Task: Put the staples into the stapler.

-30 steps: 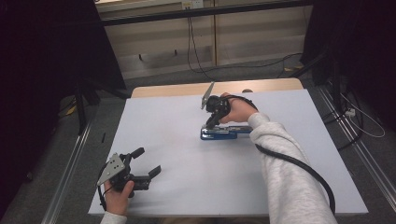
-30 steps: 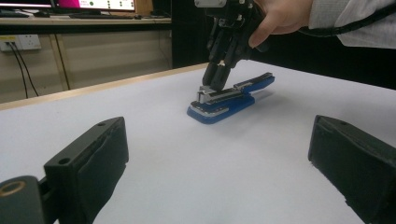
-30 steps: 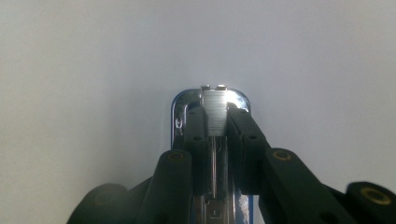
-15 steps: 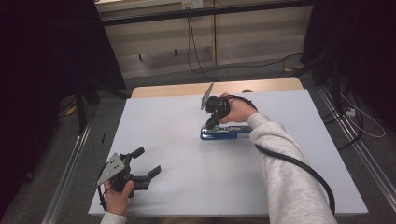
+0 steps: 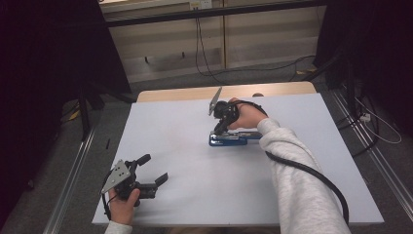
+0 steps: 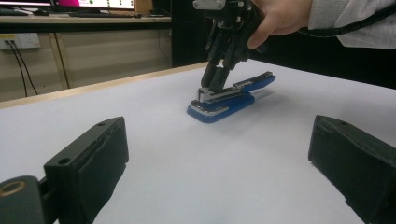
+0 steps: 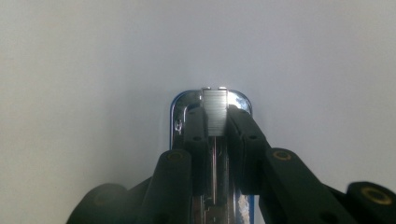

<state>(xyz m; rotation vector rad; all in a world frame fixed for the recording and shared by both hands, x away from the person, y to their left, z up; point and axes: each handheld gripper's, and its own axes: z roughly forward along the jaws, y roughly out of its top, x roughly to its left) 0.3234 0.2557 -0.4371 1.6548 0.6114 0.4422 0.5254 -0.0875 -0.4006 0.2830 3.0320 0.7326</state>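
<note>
Two risks: the right tool (image 7: 215, 154), clamped on staples (image 7: 215, 114) in the stapler (image 6: 229, 98), may spill them; left tool (image 6: 219, 154) is apart.

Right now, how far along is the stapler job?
Done: the blue stapler lies open on the white table. In hand: the right gripper pinches a staple strip in its channel. Left: release, then close it. The left gripper waits open.

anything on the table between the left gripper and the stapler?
Nothing: the stretch from the left gripper to the blue stapler is bare white table. The high view and the left gripper view both show it, the latter looking between its open jaws.
</note>
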